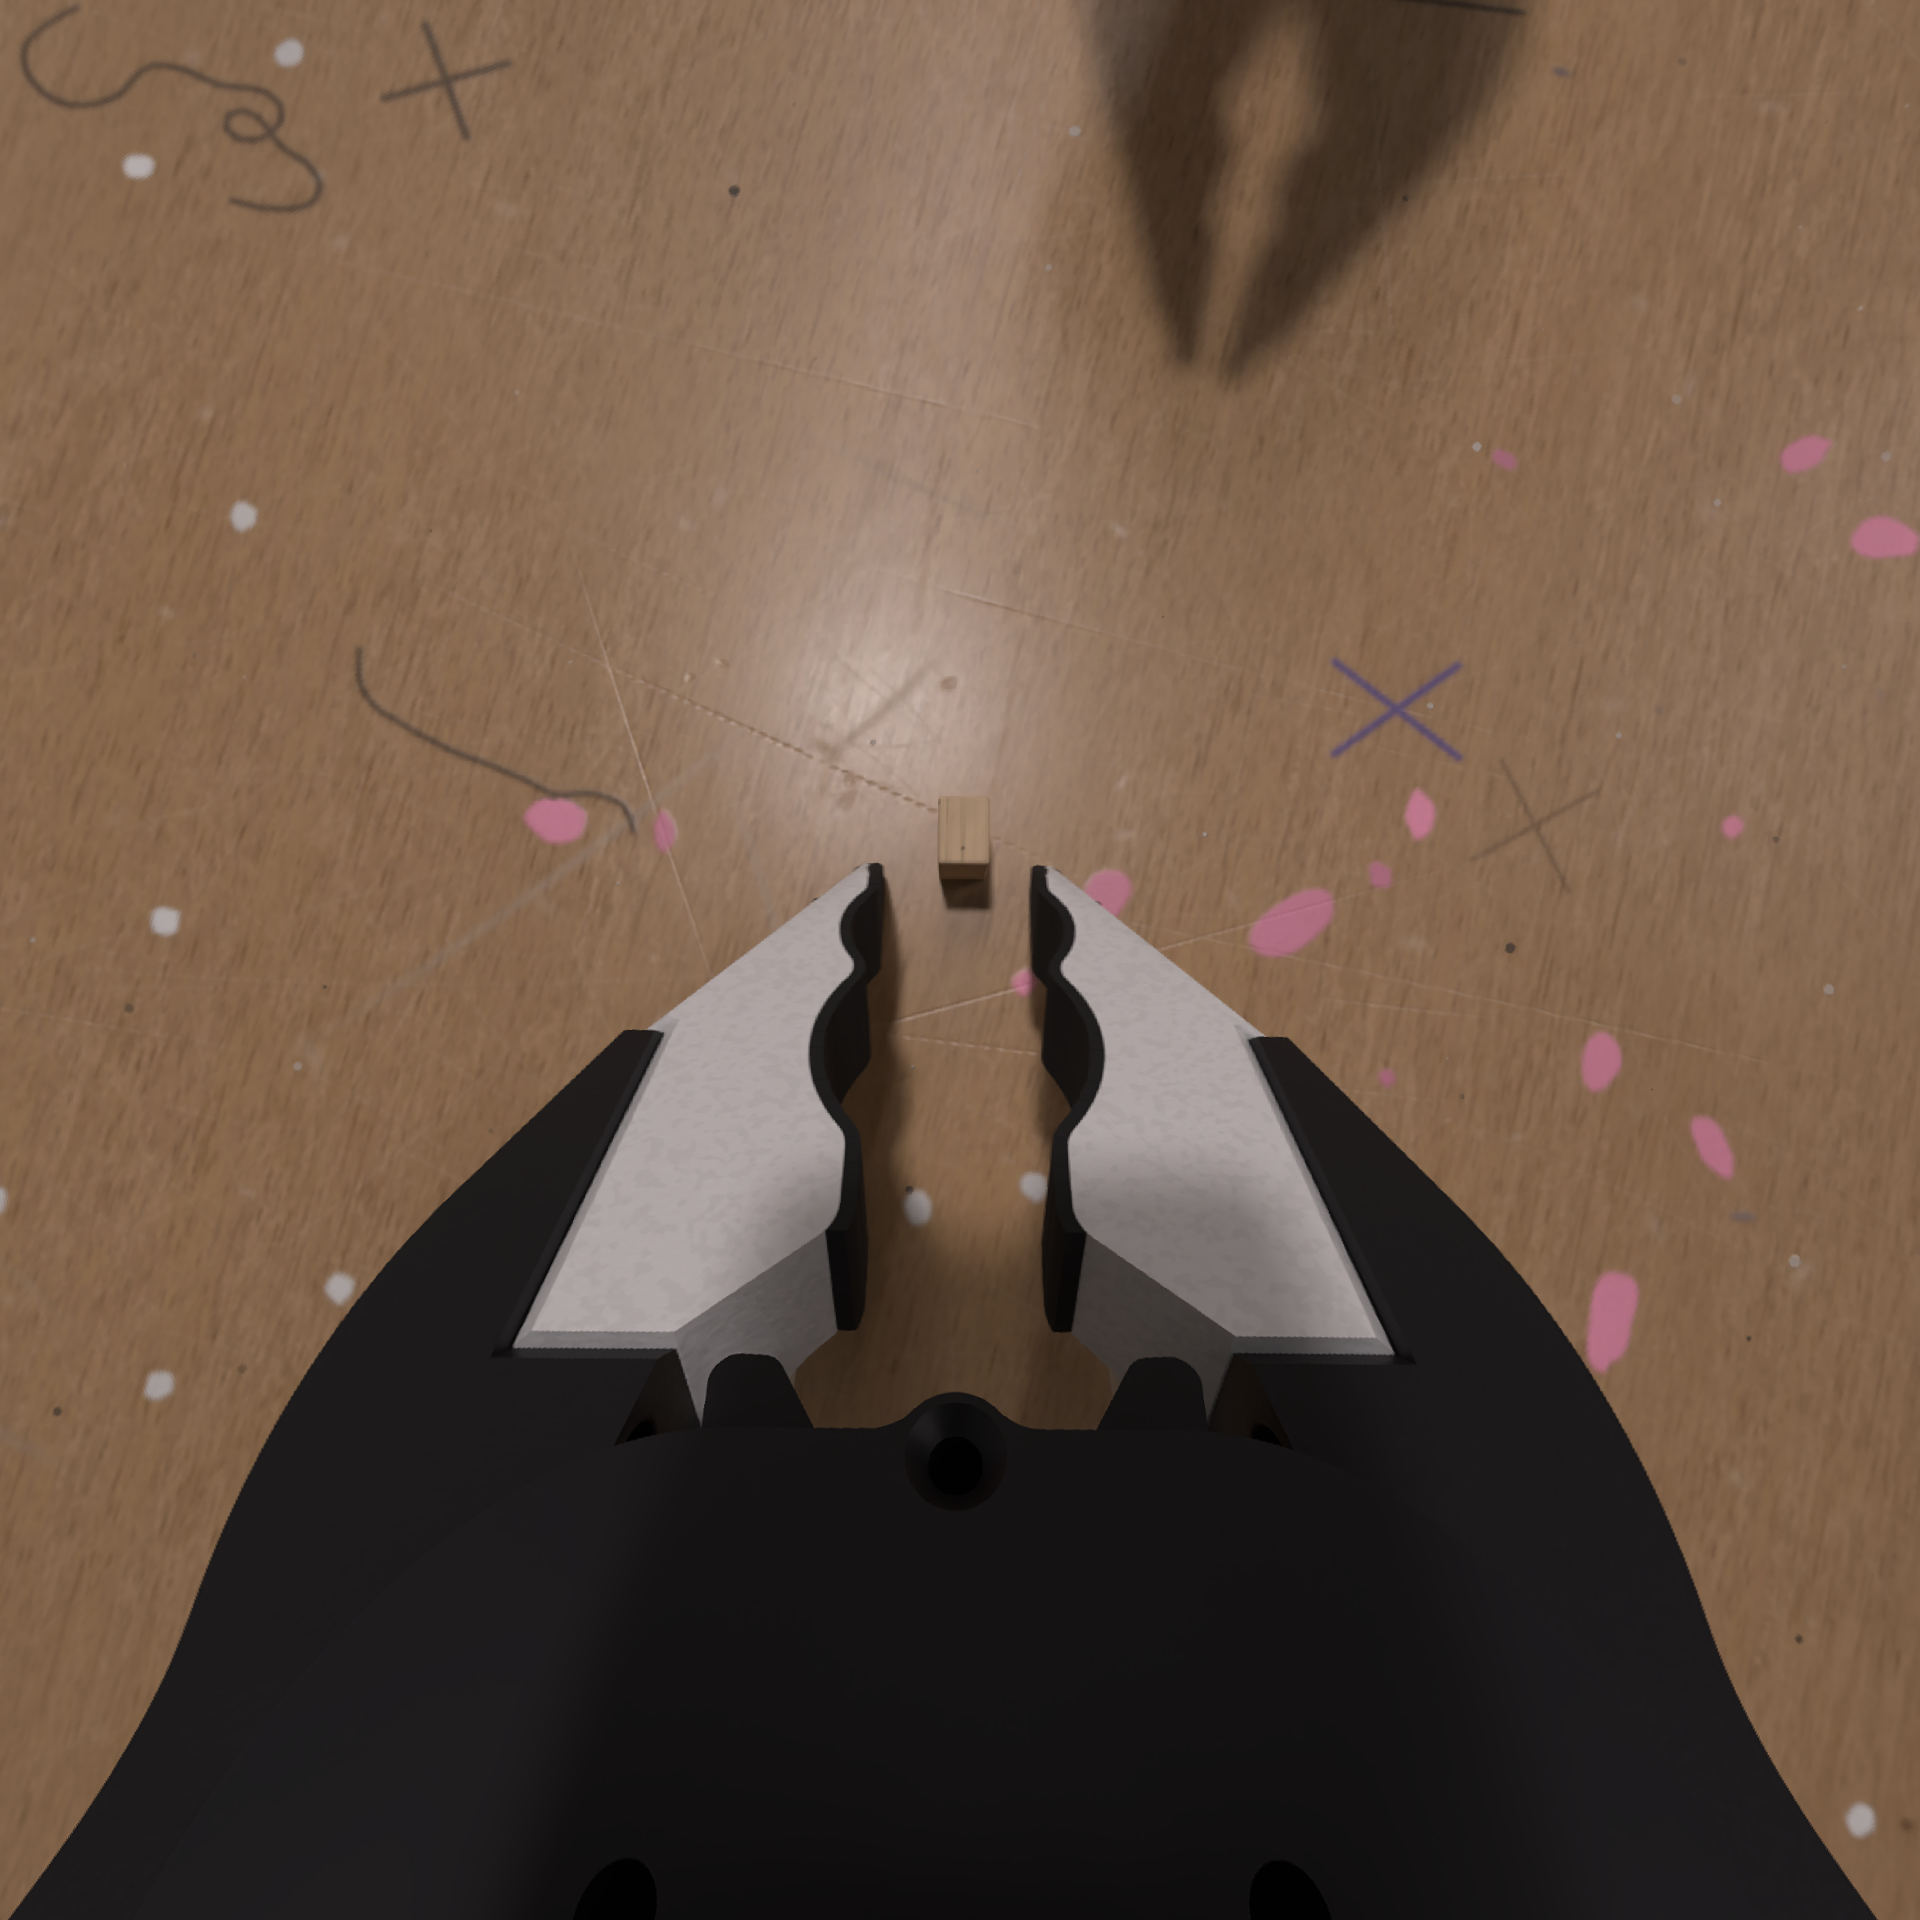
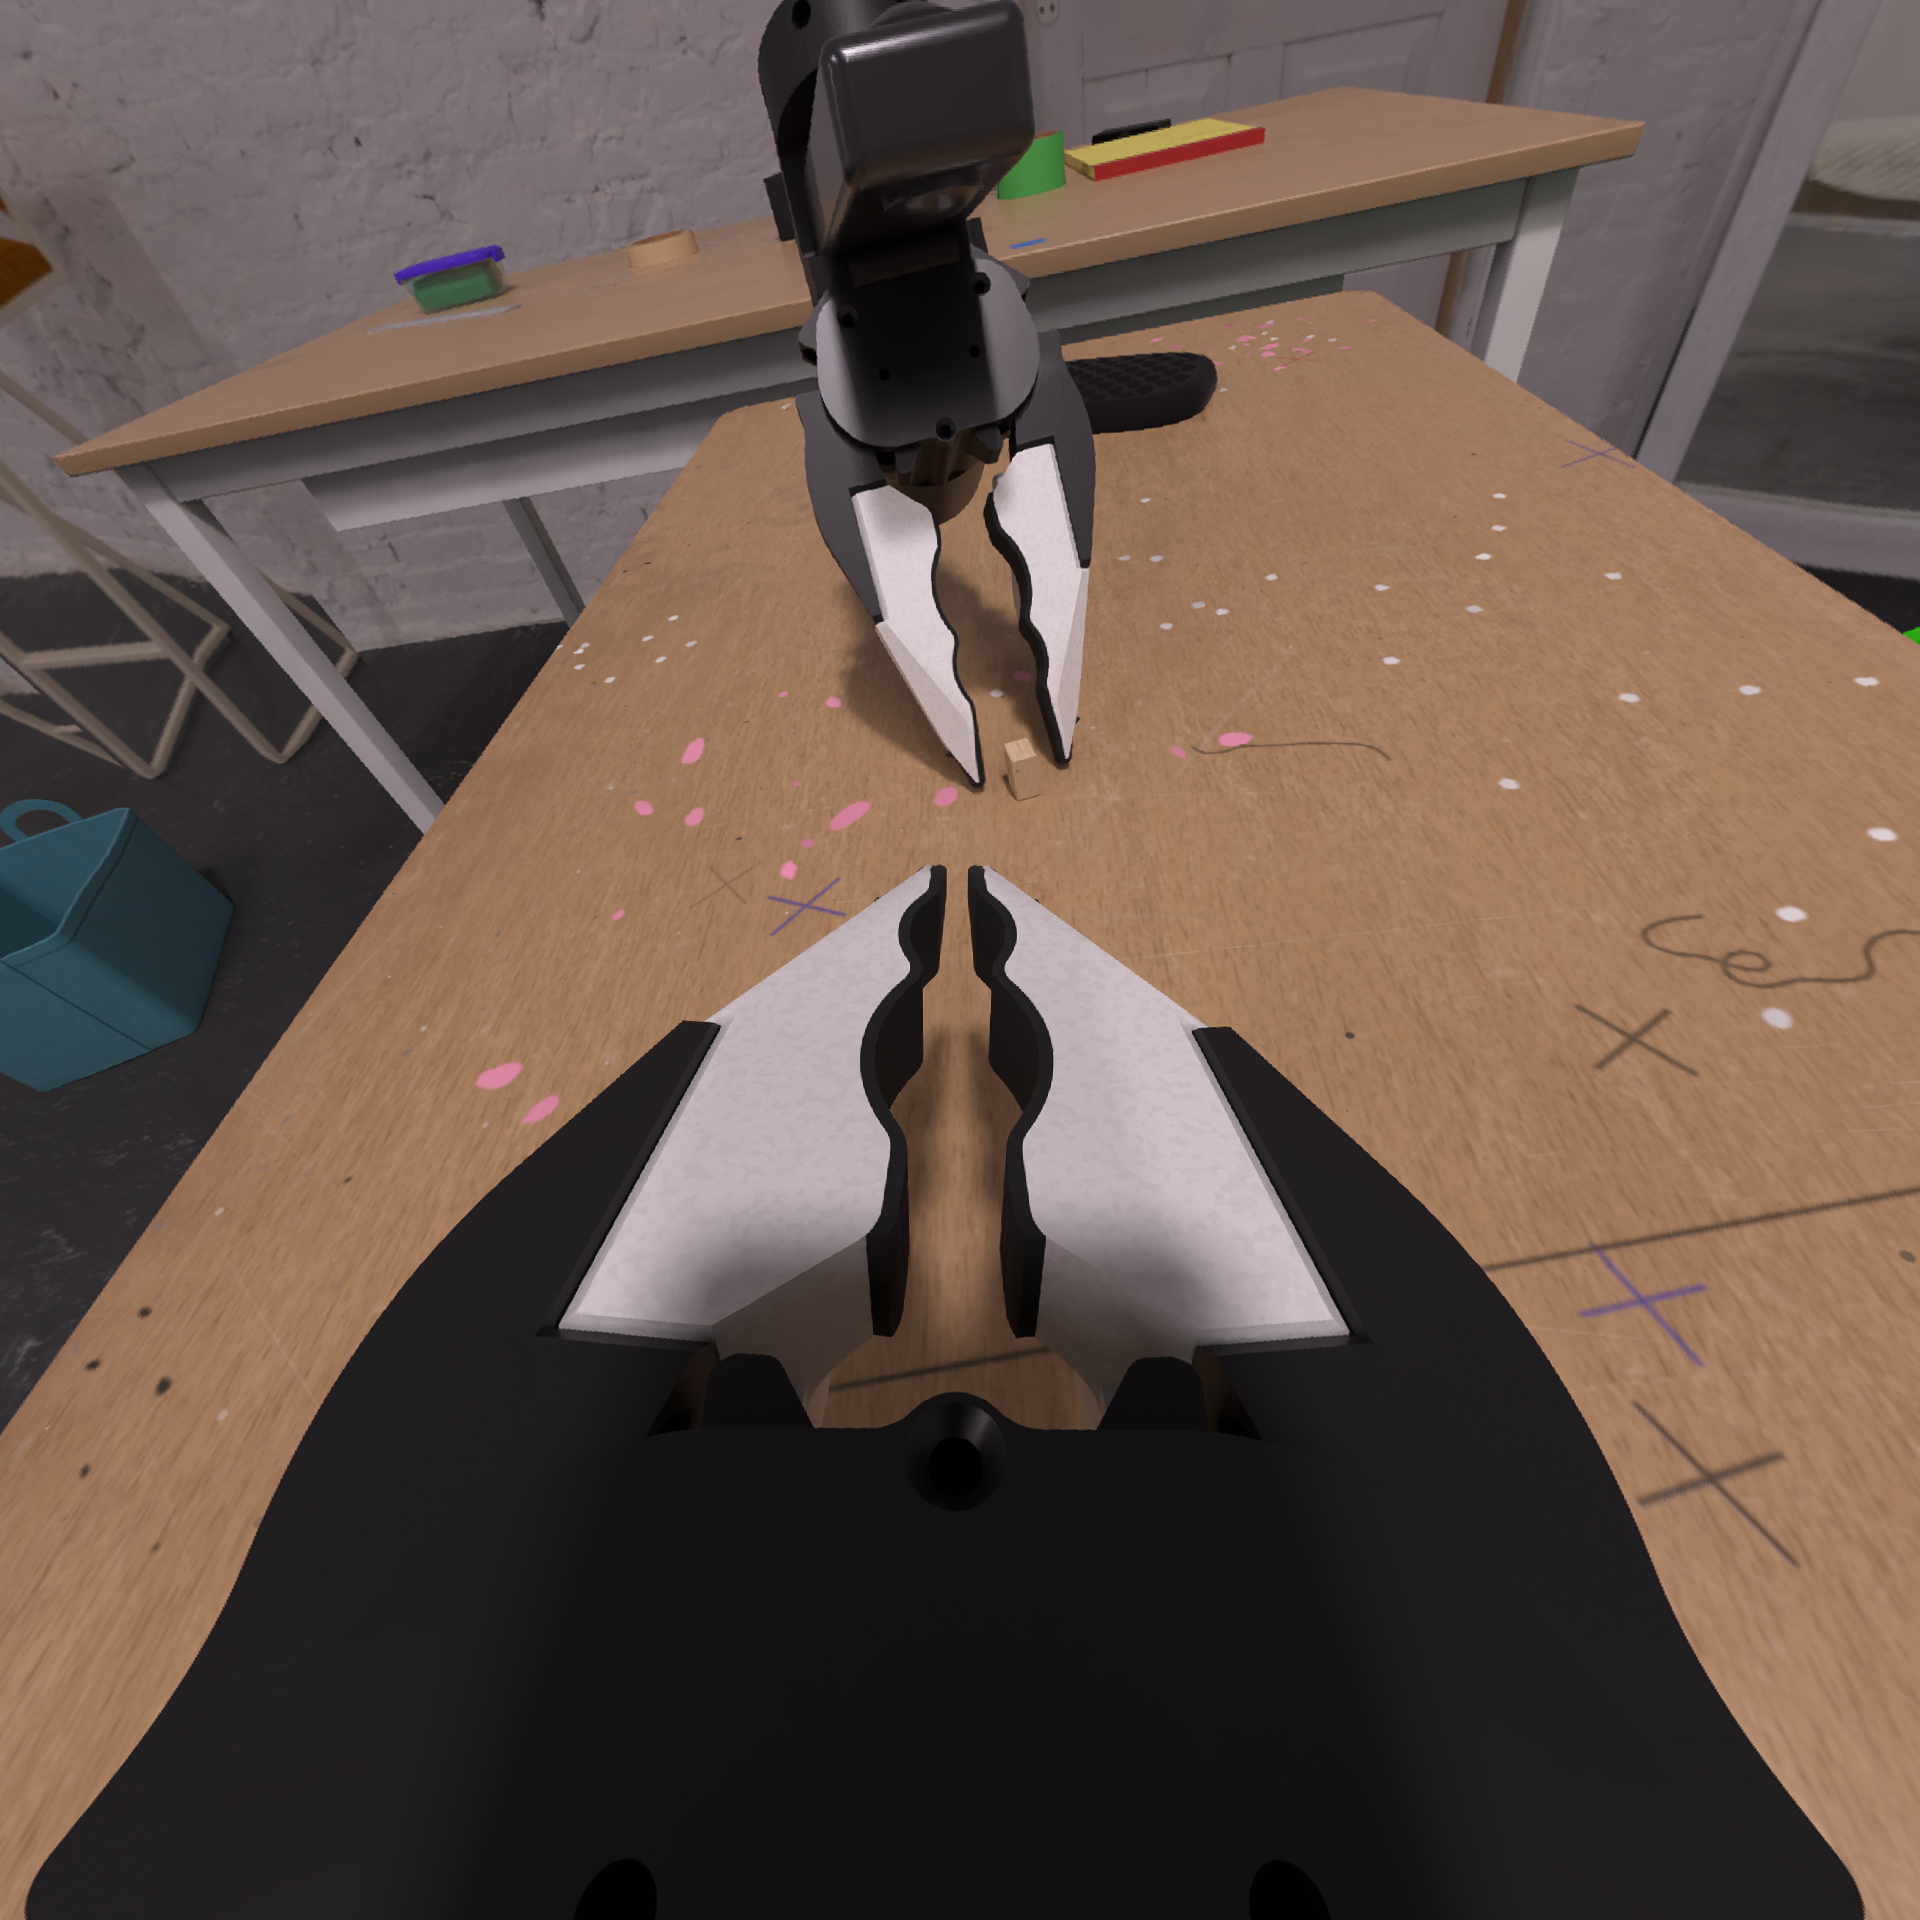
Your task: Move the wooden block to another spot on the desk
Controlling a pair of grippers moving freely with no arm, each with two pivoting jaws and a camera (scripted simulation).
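Note:
A small wooden block (image 1: 963, 840) stands on the desk (image 1: 416, 416), just beyond the tips of my left gripper (image 1: 958, 878). The left gripper is open and empty, and the block lines up with the gap between its jaws. In the right wrist view the block (image 2: 1023, 771) sits on the desk (image 2: 1351, 935) between the left gripper's white fingers (image 2: 925, 582), which point down at it. My right gripper (image 2: 957, 878) is shut and empty. It hovers over the desk, well short of the block and facing the left gripper.
A black handle-like object (image 2: 1143, 390) lies on the desk behind the left gripper. A second table (image 2: 727, 301) at the back holds a green box with a purple lid (image 2: 454, 278), a tape roll (image 2: 662, 247), a green cylinder (image 2: 1034, 166) and a yellow-red slab (image 2: 1164, 145). A teal bag (image 2: 94, 935) sits on the floor, left.

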